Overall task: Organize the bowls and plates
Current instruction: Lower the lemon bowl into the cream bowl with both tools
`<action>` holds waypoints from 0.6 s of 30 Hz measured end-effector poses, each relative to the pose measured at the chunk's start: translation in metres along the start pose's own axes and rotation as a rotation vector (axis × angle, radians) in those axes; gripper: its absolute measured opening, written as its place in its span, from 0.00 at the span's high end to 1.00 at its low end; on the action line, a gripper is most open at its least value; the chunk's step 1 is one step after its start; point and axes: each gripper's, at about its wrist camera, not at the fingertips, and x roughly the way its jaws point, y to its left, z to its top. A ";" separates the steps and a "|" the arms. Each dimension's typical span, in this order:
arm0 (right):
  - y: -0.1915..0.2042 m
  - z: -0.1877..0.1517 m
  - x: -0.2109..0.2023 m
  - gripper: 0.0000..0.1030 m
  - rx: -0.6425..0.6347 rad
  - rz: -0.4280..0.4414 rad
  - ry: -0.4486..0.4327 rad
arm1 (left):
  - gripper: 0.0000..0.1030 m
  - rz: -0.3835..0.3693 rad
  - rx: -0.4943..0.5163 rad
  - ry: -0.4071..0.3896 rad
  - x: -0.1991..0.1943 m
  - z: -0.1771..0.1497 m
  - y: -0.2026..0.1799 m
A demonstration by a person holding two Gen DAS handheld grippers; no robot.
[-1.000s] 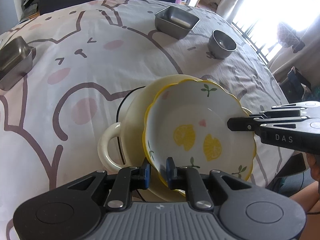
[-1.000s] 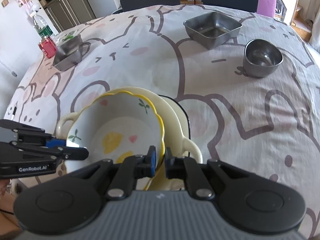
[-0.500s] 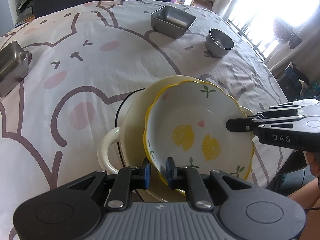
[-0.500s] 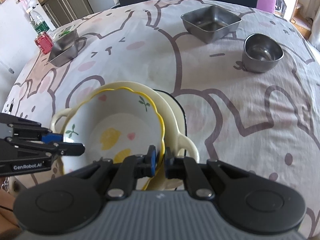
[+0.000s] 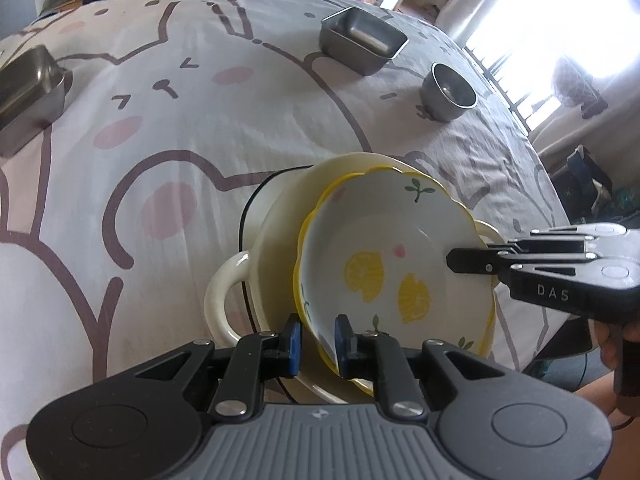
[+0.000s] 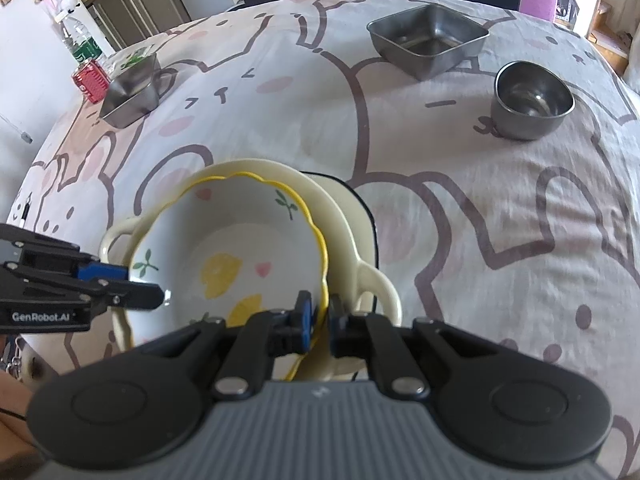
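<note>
A white lemon-print bowl (image 5: 384,256) with a wavy yellow rim sits tilted inside a cream two-handled dish (image 5: 280,224). My left gripper (image 5: 317,340) is shut on the bowl's near rim. My right gripper (image 6: 319,318) is shut on the opposite rim of the same bowl (image 6: 240,248); it shows in the left wrist view (image 5: 472,260) at the right. The cream dish (image 6: 344,224) rests on a black-rimmed plate (image 6: 368,216) underneath.
A square steel tray (image 6: 428,40) and a round steel cup (image 6: 530,98) stand at the far right of the cartoon tablecloth. Another steel tray (image 6: 130,90) stands far left, with a red can (image 6: 90,80) and bottle behind it. The table edge is close to me.
Both grippers keep their hold on the lemon bowl. The bowl and both cameras have shifted slightly; the far steel dishes appear a little lower in view.
</note>
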 end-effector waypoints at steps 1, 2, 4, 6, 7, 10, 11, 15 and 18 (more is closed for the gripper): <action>0.000 0.000 0.000 0.91 0.001 0.001 0.000 | 0.82 -0.007 -0.016 0.001 0.000 0.000 0.002; 0.000 0.000 0.000 0.91 0.002 0.002 0.001 | 0.82 -0.011 -0.027 0.001 -0.001 0.001 0.003; 0.000 0.000 0.001 0.91 0.010 0.009 0.006 | 0.81 -0.020 -0.053 -0.001 -0.003 0.001 0.006; -0.003 0.000 0.003 0.91 0.032 0.023 0.015 | 0.81 -0.038 -0.097 -0.003 -0.005 0.001 0.011; -0.004 0.000 0.004 0.91 0.048 0.032 0.021 | 0.81 -0.048 -0.120 -0.004 -0.005 0.001 0.014; -0.013 0.002 0.007 0.91 0.127 0.067 0.043 | 0.81 -0.064 -0.165 -0.011 -0.005 0.002 0.019; -0.015 0.002 0.008 0.91 0.148 0.074 0.047 | 0.81 -0.054 -0.161 -0.026 -0.008 0.003 0.019; -0.018 0.004 -0.001 0.88 0.161 0.072 0.019 | 0.79 -0.060 -0.174 -0.050 -0.015 0.006 0.022; -0.022 0.006 -0.006 0.88 0.175 0.085 0.006 | 0.79 -0.060 -0.175 -0.047 -0.014 0.006 0.022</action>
